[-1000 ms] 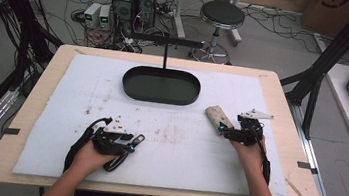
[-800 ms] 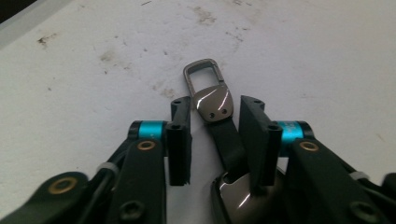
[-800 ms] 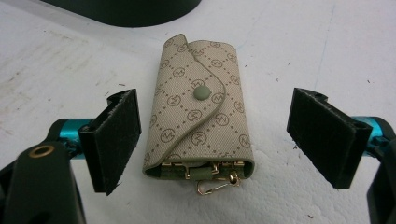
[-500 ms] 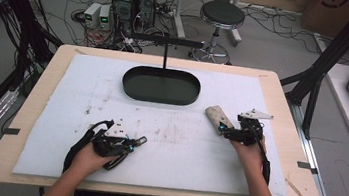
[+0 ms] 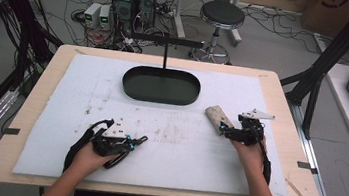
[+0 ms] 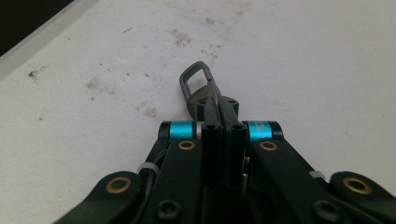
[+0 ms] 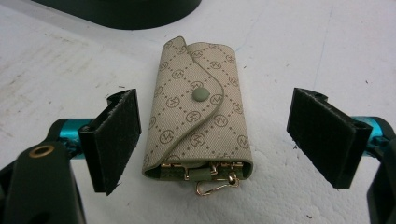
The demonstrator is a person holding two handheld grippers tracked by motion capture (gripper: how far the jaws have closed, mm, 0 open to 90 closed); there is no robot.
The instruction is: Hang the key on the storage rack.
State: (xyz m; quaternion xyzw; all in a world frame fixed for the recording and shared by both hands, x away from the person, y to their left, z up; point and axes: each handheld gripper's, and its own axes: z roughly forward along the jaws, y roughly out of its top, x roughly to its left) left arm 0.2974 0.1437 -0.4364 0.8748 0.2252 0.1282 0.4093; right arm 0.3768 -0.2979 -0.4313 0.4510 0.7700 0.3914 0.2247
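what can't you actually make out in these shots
- Left gripper, left gripper view: shut on a metal clip; the jaws cover the clip's near end.
- Key pouch, right gripper view: snap flap closed, so what's inside is hidden; just gold hooks poke out. The right gripper is open around it.
- Black tray, high view: too small to tell whether anything lies inside.
- Pouch pattern, high view: too small to read.

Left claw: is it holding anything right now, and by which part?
Yes. The left claw is shut on a small dark metal clip, gripping its base end; the loop end sticks out past the jaws over the mat.
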